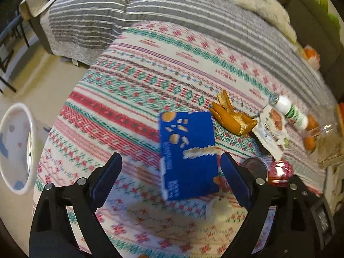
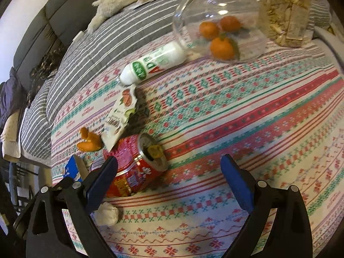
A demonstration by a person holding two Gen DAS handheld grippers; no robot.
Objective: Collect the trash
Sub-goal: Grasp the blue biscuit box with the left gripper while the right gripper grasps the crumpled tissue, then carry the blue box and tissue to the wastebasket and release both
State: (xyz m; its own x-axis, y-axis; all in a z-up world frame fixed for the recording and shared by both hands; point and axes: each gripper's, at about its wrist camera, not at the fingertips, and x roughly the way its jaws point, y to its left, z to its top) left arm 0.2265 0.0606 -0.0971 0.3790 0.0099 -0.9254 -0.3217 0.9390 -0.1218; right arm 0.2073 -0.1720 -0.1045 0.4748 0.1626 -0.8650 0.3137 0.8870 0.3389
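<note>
A blue snack box (image 1: 189,154) stands tilted on the patterned blanket (image 1: 150,75), between the fingers of my left gripper (image 1: 171,161). The box sits close to the right finger, and the left finger is well clear of it, so the jaws are open. In the right wrist view a red drink can (image 2: 133,163) lies on its side beside the left finger of my right gripper (image 2: 169,172), which is open and holds nothing. Orange peel (image 1: 232,118), a torn wrapper (image 1: 271,133), a white bottle (image 1: 290,111) and a crumpled tissue (image 1: 219,208) lie nearby.
A white bin (image 1: 15,150) stands on the floor at the left of the bed. A clear jar with oranges (image 2: 219,21) and a jar of crackers (image 2: 286,17) lie at the far side. A white plush toy (image 2: 120,2) rests on the grey striped cover.
</note>
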